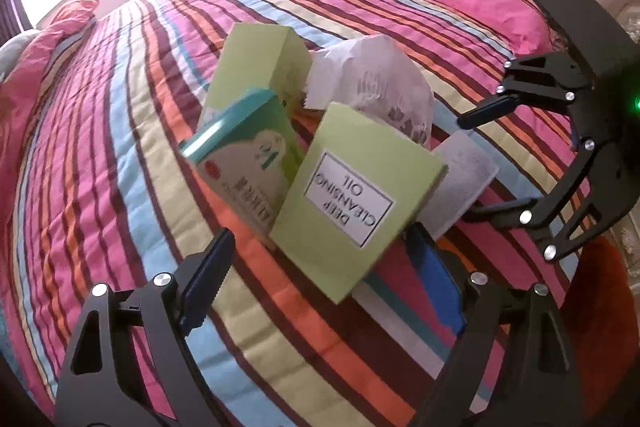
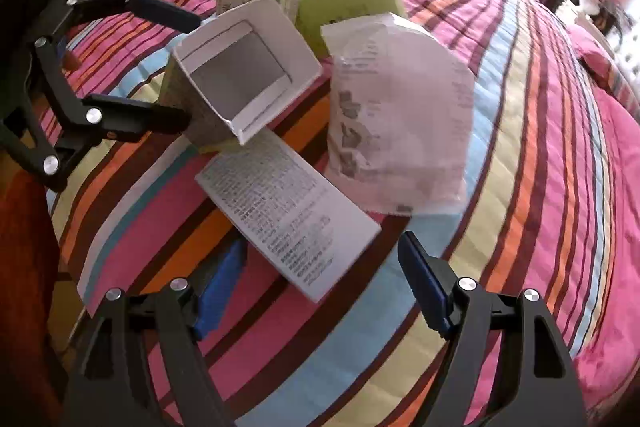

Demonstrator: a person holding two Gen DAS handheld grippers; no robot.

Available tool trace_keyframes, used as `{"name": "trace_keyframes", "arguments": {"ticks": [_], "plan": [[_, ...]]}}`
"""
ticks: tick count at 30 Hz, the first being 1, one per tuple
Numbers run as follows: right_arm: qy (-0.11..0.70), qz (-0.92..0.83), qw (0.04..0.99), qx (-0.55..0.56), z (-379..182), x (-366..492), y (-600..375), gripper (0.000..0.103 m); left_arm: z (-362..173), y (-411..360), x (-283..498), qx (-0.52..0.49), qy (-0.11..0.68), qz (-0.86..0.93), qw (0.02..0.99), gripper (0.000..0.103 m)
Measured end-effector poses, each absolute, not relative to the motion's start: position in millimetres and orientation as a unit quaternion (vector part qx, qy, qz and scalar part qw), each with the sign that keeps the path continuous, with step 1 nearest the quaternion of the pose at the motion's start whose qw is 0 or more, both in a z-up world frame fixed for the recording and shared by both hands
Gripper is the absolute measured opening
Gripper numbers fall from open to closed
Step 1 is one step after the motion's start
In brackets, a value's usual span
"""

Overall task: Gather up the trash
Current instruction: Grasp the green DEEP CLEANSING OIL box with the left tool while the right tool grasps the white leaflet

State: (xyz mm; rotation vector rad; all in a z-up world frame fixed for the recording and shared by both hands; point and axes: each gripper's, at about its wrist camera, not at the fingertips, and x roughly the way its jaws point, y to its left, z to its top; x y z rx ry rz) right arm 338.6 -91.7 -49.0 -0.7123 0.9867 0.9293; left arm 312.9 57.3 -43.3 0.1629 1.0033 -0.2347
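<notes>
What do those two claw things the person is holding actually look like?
Both are alike: the left gripper and the right gripper are black skeleton frames with triangular cut-outs, joined by shiny silver round pins. Each finger ends in a blue pad with a saw-toothed edge. A green light glows on the right one. No cables or sleeves show.

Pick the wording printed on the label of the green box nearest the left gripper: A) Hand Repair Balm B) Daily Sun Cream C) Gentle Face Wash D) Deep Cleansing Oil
D: the white label on the green box reads "DEEP CLEANSING OIL", upside down in the left wrist view, just ahead of the left gripper with its jaws apart.
</notes>
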Motion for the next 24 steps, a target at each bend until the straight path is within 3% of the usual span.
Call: {"name": "trace_keyframes", "arguments": {"ticks": [20, 22, 23, 24], "plan": [[0.477, 0.426, 0.736, -0.223, -64, 341, -87, 0.072, -54, 75, 359, -0.074, 0.488, -0.079, 0.866, 0.085], [0.474, 0.422, 0.739, -0.226, -64, 338, -88, 0.069, -59, 76, 358, -0.095, 0.493, -0.085, 0.86, 0.076], [0.474, 0.418, 0.741, -0.227, -64, 336, -89, 0.068, -62, 76, 357, -0.108, 0.494, -0.095, 0.857, 0.057], [0.473, 0.415, 0.744, -0.227, -64, 334, -90, 0.067, -63, 76, 356, -0.123, 0.495, -0.105, 0.854, 0.057]]}}
